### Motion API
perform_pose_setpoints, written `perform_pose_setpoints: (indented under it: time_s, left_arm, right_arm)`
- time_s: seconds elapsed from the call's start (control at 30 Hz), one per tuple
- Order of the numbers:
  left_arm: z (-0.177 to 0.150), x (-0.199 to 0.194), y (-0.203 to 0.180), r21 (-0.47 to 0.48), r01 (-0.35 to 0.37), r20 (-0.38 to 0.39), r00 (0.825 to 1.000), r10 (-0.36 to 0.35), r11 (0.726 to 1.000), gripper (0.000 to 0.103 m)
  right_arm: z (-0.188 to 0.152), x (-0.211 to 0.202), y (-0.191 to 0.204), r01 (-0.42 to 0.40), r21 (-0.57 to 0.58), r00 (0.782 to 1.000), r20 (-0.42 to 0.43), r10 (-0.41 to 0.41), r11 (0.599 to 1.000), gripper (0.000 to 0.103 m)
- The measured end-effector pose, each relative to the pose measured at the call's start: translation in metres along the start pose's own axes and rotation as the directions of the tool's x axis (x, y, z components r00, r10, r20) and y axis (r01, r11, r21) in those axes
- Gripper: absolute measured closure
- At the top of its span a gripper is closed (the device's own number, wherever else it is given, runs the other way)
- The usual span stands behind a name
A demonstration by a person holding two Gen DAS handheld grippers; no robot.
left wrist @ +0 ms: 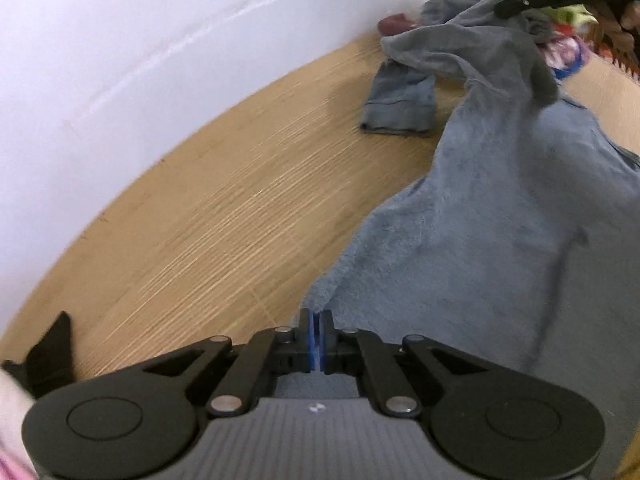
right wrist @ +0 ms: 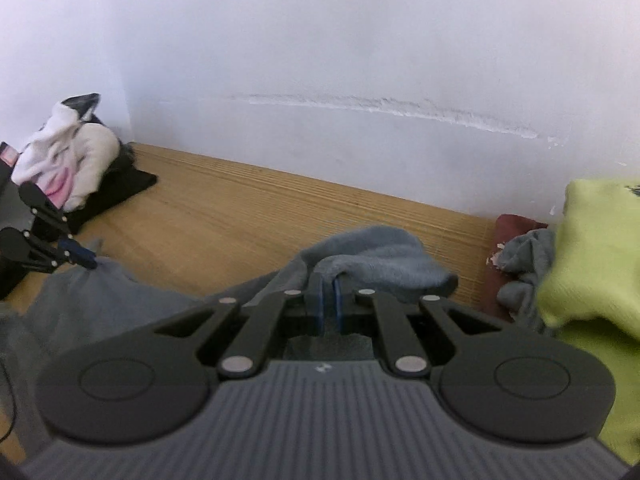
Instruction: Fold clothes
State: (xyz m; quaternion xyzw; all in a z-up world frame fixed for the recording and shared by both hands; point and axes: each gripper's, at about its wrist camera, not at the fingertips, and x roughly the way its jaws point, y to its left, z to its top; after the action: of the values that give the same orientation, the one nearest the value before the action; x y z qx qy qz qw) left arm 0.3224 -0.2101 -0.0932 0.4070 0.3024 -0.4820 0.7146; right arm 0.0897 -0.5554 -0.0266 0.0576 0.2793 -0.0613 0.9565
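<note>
The grey-blue garment (left wrist: 500,208) lies stretched across the wooden surface (left wrist: 208,216), and both grippers have hold of it at opposite ends. The left gripper (left wrist: 319,336) has its fingers pressed nearly together on an edge of the cloth at the near end. The right gripper (right wrist: 327,304) is likewise narrowed onto a bunched fold of the same fabric at the far end, close to the wall (right wrist: 320,60).

The relation that matters is the line between the two grips. From the left wrist view, the garment's long axis runs away from the left gripper toward the right one, which shows at the top right above a trailing sleeve (left wrist: 400,100). From the right wrist view, the left gripper sits far off to the left with cloth sagging between. Neither hand is nearer; each holds its own end, so the coming move probably depends on bringing one end toward the other along that axis.

A lime-green garment (right wrist: 592,264) is heaped just beside the right grip, and a white and black pile (right wrist: 72,168) lies in the corner.
</note>
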Motion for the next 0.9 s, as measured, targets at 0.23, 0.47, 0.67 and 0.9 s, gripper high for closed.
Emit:
perform_pose_setpoints:
  time_s: [0.23,0.47,0.67,0.9]
  left_arm:
    - [-0.037,-0.029,-0.055,-0.050,-0.030,-0.066,0.997,0.027,0.998,0.101]
    - [-0.062,0.004,-0.089,-0.105,-0.067,-0.206,0.978,0.044,0.992,0.096]
    - [-0.068,-0.006,-0.093,-0.183,-0.147,-0.232,0.967,0.102,0.972,0.083]
    - [-0.098,-0.051,-0.083,-0.366,-0.252,-0.287,0.946,0.149,0.896,0.070]
  right_arm:
    - [-0.059,-0.048,0.032,-0.019,-0.053,0.994,-0.106,0.014,0.998,0.094]
    - [-0.118,-0.046,0.049,0.004,-0.071,0.970,-0.243,-0.022,0.997,0.092]
    - [-0.130,-0.039,0.062,0.055,-0.138,0.943,-0.317,-0.097,0.989,0.081]
    - [-0.091,-0.083,0.082,0.061,-0.091,0.985,-0.154,-0.075,0.994,0.062]
